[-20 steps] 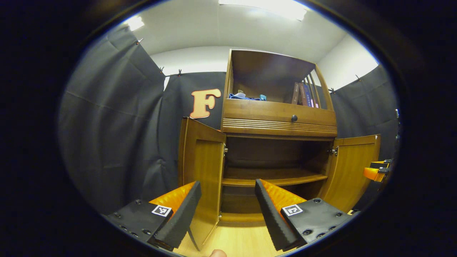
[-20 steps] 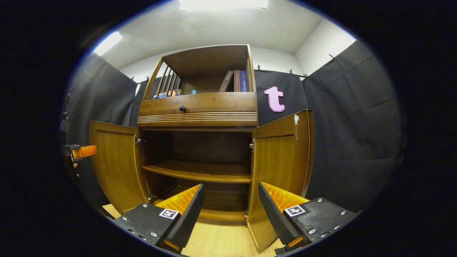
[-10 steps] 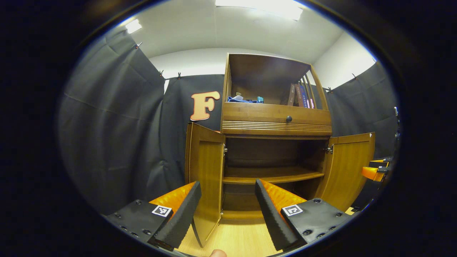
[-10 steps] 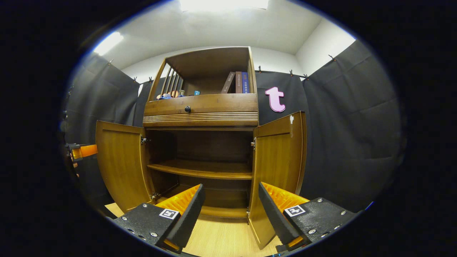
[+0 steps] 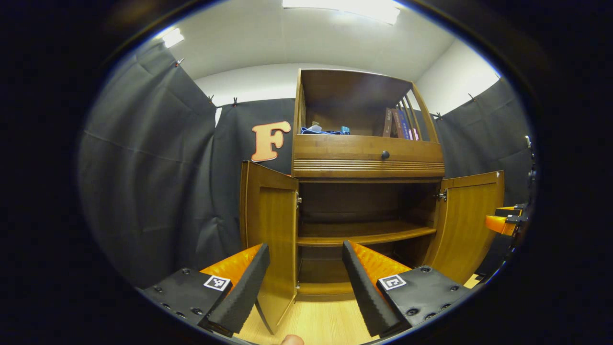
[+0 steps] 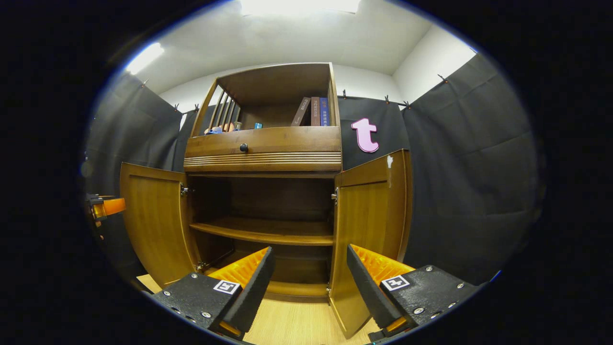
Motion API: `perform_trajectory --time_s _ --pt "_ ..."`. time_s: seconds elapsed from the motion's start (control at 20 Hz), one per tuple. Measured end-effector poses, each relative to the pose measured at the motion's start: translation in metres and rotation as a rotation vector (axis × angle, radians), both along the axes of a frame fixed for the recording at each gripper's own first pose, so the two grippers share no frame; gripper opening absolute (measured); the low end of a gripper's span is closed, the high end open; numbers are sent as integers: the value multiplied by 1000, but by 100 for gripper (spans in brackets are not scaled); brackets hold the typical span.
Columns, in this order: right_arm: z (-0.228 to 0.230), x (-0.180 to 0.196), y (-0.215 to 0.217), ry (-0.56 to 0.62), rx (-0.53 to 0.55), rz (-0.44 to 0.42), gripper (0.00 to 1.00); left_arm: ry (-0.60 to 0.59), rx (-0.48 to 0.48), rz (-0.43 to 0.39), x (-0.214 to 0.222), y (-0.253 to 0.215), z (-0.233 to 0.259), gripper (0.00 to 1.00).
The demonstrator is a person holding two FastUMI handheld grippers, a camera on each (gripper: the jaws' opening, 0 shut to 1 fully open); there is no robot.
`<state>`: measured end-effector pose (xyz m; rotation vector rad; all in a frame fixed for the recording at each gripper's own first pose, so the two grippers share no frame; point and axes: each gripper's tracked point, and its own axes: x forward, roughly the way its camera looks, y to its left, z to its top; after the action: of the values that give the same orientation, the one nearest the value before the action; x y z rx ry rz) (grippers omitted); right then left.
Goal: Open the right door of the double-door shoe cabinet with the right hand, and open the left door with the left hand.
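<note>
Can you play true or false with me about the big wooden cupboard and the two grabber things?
1. Both doors of the shoe cabinet are open. True: the left door and the right door both stand swung out.
2. The right gripper is squeezing the right door. False: its fingers are spread apart and hold nothing.
3. Books stand on the top shelf. True.
4. The drawer under the top shelf is pulled out. False: it sits closed, its round knob facing forward.
5. The left gripper is open. True: its fingers are apart, holding nothing.
6. Shoes fill the lower shelf. False: the shelf looks bare.
</note>
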<state>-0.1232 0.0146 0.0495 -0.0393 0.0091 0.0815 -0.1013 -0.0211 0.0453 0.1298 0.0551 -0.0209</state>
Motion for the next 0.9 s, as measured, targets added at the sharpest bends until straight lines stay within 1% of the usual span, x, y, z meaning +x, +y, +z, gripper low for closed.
perform_trajectory --time_s 0.05,0.1,0.3,0.5,0.6,0.65,0.7,0.75,0.8,0.85,0.9 --pt "-2 5 0 -1 -2 -1 98 10 -1 -8 5 -1 -5 94" --pt "-4 9 1 -2 -6 -1 99 14 -6 -13 10 -2 -9 94" --pt "-4 17 5 -5 -19 10 99 13 -31 -4 19 4 -8 93" --pt "4 17 6 -15 -13 19 98 -4 -26 -12 21 0 2 93" --pt "10 16 7 -31 -20 18 98 -17 -6 -24 17 -5 8 93" --pt "11 14 8 -32 -19 23 92 -27 3 -25 15 -6 12 93" --pt "11 12 10 -28 -15 31 92 -34 12 -23 13 -6 13 96" --pt "10 10 13 -24 -10 39 94 -36 15 -20 10 -6 15 94" --pt "10 8 15 -21 -6 47 90 -39 14 -22 6 -7 15 94" --pt "11 6 17 -21 -3 51 92 -37 11 -27 2 -10 14 94" --pt "11 4 18 -19 -3 54 92 -29 9 -31 -2 -10 12 97"
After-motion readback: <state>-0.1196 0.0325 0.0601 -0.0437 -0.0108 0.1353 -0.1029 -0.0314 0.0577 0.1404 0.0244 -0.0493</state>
